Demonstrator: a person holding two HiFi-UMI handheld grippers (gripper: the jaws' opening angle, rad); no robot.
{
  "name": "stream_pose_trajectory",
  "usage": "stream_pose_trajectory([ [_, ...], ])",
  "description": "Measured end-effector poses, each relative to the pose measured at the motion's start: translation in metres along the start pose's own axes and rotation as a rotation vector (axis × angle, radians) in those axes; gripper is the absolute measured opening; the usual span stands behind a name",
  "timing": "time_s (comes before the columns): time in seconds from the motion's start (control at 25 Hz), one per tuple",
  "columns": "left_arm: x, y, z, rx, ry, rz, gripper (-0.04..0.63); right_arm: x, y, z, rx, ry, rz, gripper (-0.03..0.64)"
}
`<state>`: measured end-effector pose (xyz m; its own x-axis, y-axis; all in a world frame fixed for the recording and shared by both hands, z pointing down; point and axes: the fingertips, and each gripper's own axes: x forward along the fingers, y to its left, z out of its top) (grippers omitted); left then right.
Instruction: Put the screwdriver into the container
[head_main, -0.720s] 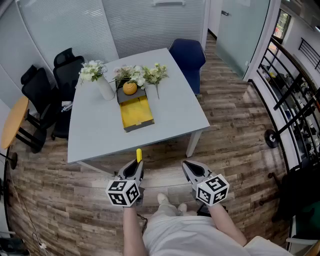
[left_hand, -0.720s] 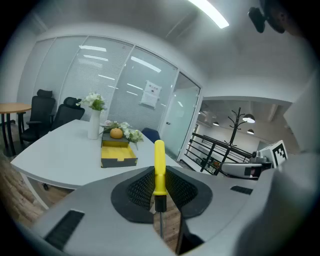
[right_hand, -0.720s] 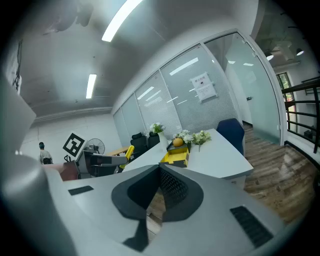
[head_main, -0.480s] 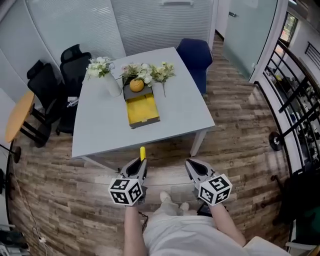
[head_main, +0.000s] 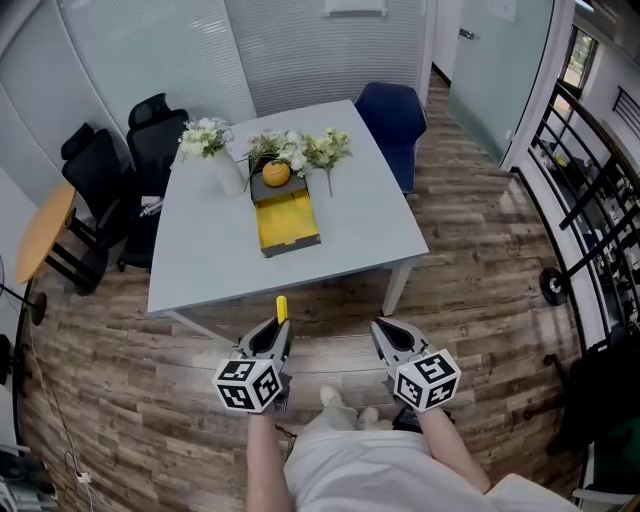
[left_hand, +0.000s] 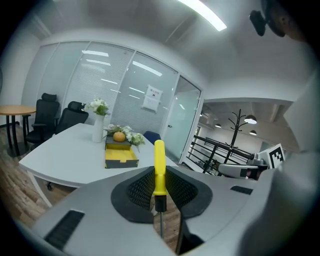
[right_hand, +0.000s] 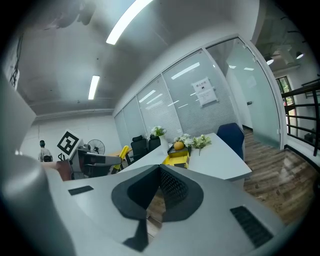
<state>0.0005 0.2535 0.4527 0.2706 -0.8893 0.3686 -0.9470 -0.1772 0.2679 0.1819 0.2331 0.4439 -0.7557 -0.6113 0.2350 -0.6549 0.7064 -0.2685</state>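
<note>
Head view, one screwdriver (head_main: 281, 308), one container (head_main: 292, 246), two grippers (head_main: 276, 328) (head_main: 379, 327)

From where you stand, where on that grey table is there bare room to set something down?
On the table, the near strip between the yellow container and the front edge is bare; so are the wide patches left and right of it. The far edge is crowded: white vase, flowers and orange.
</note>
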Motion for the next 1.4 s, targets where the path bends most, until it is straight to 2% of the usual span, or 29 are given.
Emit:
stream_pose_trajectory([
  [0.36, 0.005, -0.003, 0.008, 0.014, -0.013, 0.015, 0.067, 0.003, -0.011, 0.008, -0.022, -0.01, 0.002, 0.015],
  [0.68, 0.032, 0.02, 0.014, 0.008, -0.017, 0.028, 0.067, 0.036, -0.041, 0.013, -0.025, -0.01, -0.019, 0.015],
  [0.92, 0.074, 0.066, 0.03, -0.018, -0.017, 0.049, 0.067, 0.097, -0.055, 0.019, -0.033, 0.023, 0.004, 0.015],
  [1.4, 0.199, 0.183, 0.118, -0.029, 0.028, 0.025, 0.067, 0.272, -0.099, 0.076, -0.019, 0.067, 0.0, 0.016],
])
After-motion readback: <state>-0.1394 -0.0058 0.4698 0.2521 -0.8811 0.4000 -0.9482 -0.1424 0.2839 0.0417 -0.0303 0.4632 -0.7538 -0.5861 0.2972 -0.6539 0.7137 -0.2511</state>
